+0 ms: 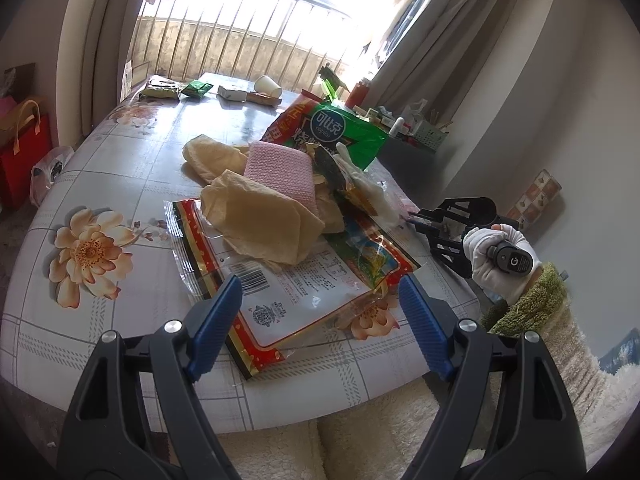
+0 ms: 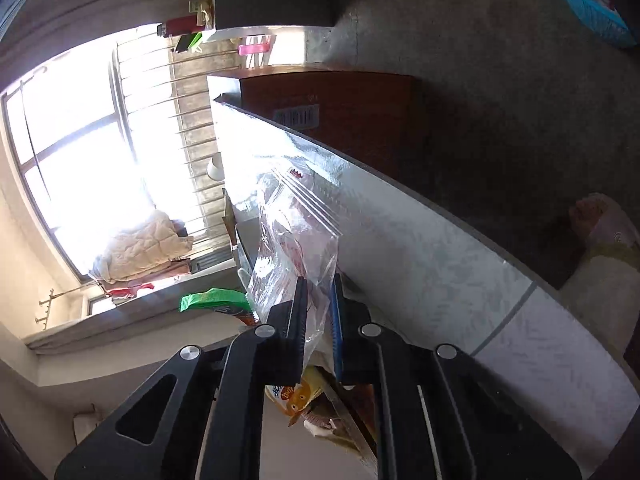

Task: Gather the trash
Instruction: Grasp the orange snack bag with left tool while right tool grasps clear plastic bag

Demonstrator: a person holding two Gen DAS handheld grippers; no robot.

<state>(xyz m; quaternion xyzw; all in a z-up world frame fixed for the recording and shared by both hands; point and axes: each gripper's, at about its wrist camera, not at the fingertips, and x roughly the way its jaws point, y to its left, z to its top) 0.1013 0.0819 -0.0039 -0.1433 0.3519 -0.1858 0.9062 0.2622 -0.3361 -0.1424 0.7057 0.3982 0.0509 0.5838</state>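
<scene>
A heap of trash lies on the flowered table (image 1: 100,184): a large red-edged clear wrapper (image 1: 288,292), crumpled tan paper (image 1: 260,216), a pink cloth (image 1: 280,172) and a green snack bag (image 1: 340,132). My left gripper (image 1: 320,304) is open, its blue pads astride the near end of the red-edged wrapper. My right gripper (image 2: 318,312) is shut on a clear plastic bag (image 2: 292,232) at the table's right edge; it also shows in the left wrist view (image 1: 416,220), held by a white-gloved hand (image 1: 496,260).
At the far table end lie small packets (image 1: 160,90), a green sachet (image 1: 196,89), a small box (image 1: 232,94) and a tipped paper cup (image 1: 268,85). A cluttered side shelf (image 1: 400,124) stands right. A red bag (image 1: 24,152) sits on the floor left. A brown cardboard box (image 2: 340,112) stands beyond the table.
</scene>
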